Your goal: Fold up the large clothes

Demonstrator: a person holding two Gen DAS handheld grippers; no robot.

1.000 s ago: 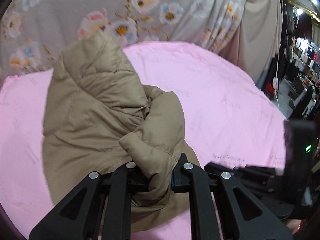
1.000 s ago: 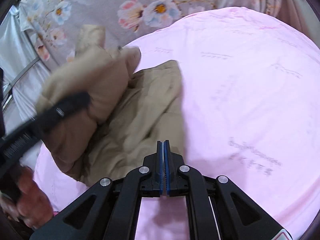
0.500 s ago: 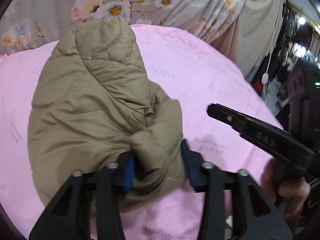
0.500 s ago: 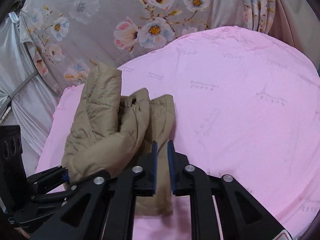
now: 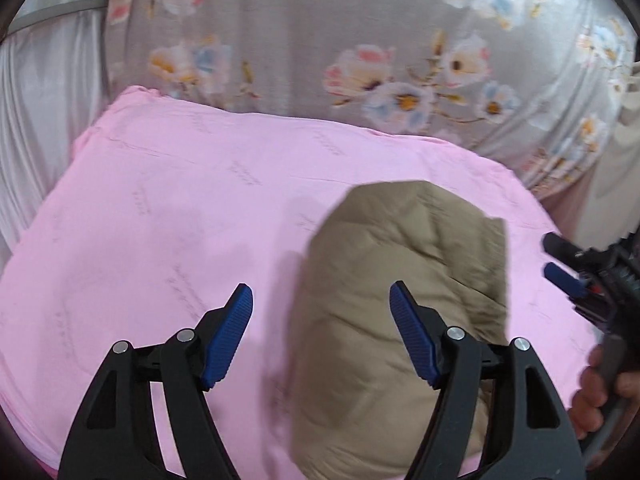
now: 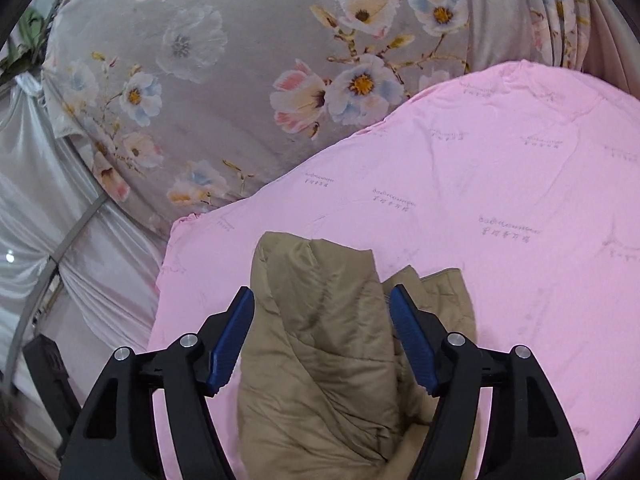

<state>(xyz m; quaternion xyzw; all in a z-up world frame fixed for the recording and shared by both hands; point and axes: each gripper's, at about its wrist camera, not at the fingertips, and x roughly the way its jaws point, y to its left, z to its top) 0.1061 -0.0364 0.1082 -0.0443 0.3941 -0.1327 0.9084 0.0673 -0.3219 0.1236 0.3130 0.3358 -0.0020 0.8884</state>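
A tan quilted puffer jacket (image 5: 400, 300) lies bundled in a thick fold on the pink sheet (image 5: 180, 208). My left gripper (image 5: 322, 308) is open and empty, just above the jacket's left edge, with its right finger over the fabric. In the right wrist view the same jacket (image 6: 320, 352) lies under my right gripper (image 6: 322, 308), which is open and empty, its fingers apart on either side of the raised fold. The right gripper also shows at the right edge of the left wrist view (image 5: 576, 276).
The pink sheet (image 6: 500, 208) covers a round-cornered bed. A grey floral curtain (image 5: 360, 40) hangs behind it. Silvery drapes and a metal tube (image 6: 52, 240) stand at the left. A black box (image 6: 48, 364) sits low at the left edge.
Both grippers have opened and let go of the jacket. The jacket has dropped onto the sheet in a folded bundle. The left gripper has shifted left of it.
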